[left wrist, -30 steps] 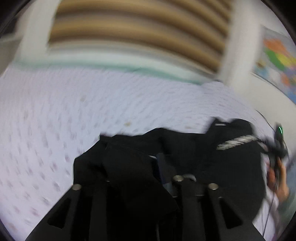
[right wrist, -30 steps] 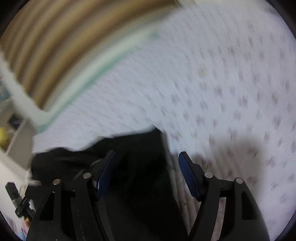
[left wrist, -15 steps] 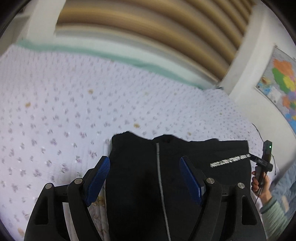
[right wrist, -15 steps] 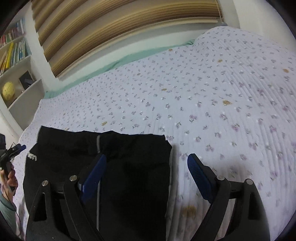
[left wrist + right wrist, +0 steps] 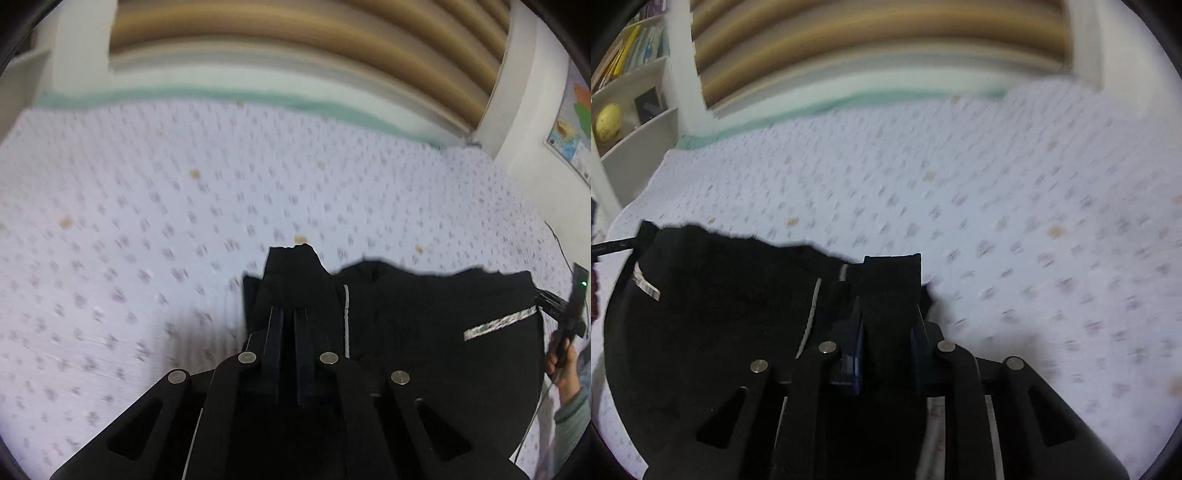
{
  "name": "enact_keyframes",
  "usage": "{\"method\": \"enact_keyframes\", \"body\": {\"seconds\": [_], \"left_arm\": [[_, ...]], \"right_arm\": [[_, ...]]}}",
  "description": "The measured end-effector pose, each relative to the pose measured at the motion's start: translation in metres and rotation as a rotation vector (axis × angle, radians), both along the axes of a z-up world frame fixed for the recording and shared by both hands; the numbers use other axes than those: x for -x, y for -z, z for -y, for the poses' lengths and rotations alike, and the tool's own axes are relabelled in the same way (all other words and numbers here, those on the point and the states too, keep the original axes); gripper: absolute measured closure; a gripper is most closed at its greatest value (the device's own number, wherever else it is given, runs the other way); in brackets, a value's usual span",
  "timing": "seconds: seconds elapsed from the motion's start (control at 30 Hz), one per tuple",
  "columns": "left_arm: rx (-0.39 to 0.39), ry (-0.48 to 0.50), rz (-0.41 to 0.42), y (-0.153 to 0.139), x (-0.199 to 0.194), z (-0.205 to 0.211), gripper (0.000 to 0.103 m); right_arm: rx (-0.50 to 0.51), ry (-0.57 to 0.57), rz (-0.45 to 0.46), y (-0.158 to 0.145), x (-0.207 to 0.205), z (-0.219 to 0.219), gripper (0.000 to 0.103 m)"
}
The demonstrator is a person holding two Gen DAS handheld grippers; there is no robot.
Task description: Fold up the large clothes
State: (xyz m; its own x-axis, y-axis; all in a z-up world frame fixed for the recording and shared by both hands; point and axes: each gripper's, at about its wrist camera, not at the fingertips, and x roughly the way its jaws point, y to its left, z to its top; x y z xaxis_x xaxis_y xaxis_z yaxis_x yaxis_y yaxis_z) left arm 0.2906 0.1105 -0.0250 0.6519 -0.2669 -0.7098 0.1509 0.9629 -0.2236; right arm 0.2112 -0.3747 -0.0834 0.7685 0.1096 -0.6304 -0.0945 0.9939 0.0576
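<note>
Both grippers pinch the black garment (image 5: 424, 332) on the floral bedspread (image 5: 147, 240).

— What's different from half a second ago?

— Both sets of jaws stood wide apart then. Now the left gripper (image 5: 289, 314) pinches a raised fold of the black fabric garment with the thin grey stripe (image 5: 424, 325).

— And the other?

— The right gripper (image 5: 888, 314) has clamped another fold.
</note>
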Motion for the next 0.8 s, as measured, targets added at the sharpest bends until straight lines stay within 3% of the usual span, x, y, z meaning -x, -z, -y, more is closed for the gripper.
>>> {"method": "enact_keyframes", "body": {"seconds": [0.1, 0.17, 0.27, 0.37, 0.47, 0.5, 0.53, 0.6, 0.7, 0.77, 0.8], "left_arm": [[0.043, -0.065, 0.074, -0.032, 0.004, -0.011, 0.1], [0.04, -0.158, 0.147, -0.052, 0.003, -0.02, 0.102], [0.066, -0.264, 0.179, -0.067, -0.009, -0.036, 0.102], [0.122, -0.168, 0.107, -0.056, -0.024, -0.04, 0.101], [0.058, -0.104, 0.024, -0.027, -0.026, -0.036, 0.092], [0.055, -0.086, -0.01, -0.015, -0.028, -0.036, 0.081], [0.07, -0.076, -0.042, -0.005, -0.029, -0.038, 0.063], [0.126, -0.074, -0.106, 0.017, -0.036, -0.042, 0.051], [0.224, -0.01, -0.16, 0.038, -0.045, -0.038, 0.051], [0.21, -0.011, -0.199, 0.048, -0.053, -0.028, 0.052], [0.175, -0.026, -0.207, 0.051, -0.056, -0.021, 0.066]], "right_arm": [[0.063, 0.051, 0.063, -0.029, 0.009, -0.008, 0.082], [0.09, 0.072, 0.083, -0.047, 0.004, -0.016, 0.083], [0.157, 0.098, 0.08, -0.058, -0.015, -0.033, 0.084], [0.173, 0.103, 0.039, -0.047, -0.034, -0.045, 0.084], [0.159, 0.092, 0.017, -0.029, -0.036, -0.044, 0.084], [0.147, 0.09, 0.01, -0.025, -0.034, -0.04, 0.084], [0.128, 0.087, 0.002, -0.02, -0.032, -0.037, 0.084], [0.074, 0.068, -0.019, -0.013, -0.03, -0.029, 0.081], [0.006, 0.043, -0.026, -0.01, -0.027, -0.019, 0.077], [-0.022, 0.026, -0.04, -0.01, -0.027, -0.016, 0.077], [-0.023, 0.016, -0.043, -0.009, -0.026, -0.017, 0.078]]}}
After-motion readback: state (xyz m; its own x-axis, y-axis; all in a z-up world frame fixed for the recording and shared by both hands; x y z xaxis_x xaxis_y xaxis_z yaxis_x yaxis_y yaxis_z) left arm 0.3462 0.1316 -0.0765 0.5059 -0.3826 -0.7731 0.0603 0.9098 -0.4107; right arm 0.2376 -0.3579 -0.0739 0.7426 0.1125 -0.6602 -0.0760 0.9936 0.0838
